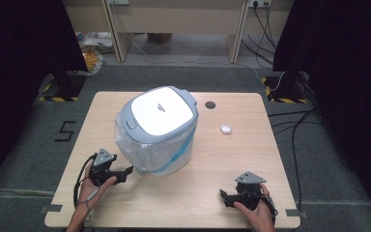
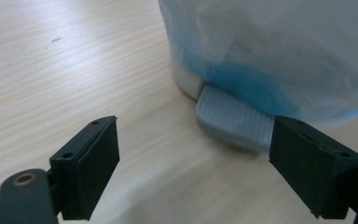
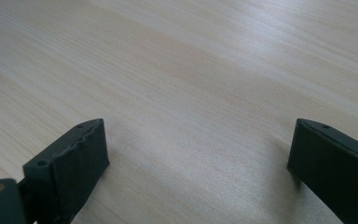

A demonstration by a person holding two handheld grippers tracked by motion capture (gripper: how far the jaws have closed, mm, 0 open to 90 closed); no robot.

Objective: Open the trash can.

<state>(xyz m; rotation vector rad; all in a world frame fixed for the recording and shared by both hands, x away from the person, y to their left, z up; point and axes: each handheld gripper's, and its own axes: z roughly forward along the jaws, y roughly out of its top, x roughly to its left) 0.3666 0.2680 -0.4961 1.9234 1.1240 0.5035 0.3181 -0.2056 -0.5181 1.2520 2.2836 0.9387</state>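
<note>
The left gripper (image 1: 125, 174), jaws open and empty, nears the pedal (image 2: 235, 122) of the lidded bin (image 1: 157, 130); pressing it seems next. The right gripper (image 1: 223, 197) waits nearer the person, jaws wide and empty.

Pedal bin (image 1: 157, 130): base and lower wall veiled by a crinkled translucent bag (image 1: 125, 140). In the left gripper view, the bin runs off the top and right edges, and the grey ribbed pedal (image 2: 235, 119) is partly covered. Small white object (image 1: 226, 129): too small to identify.
</note>
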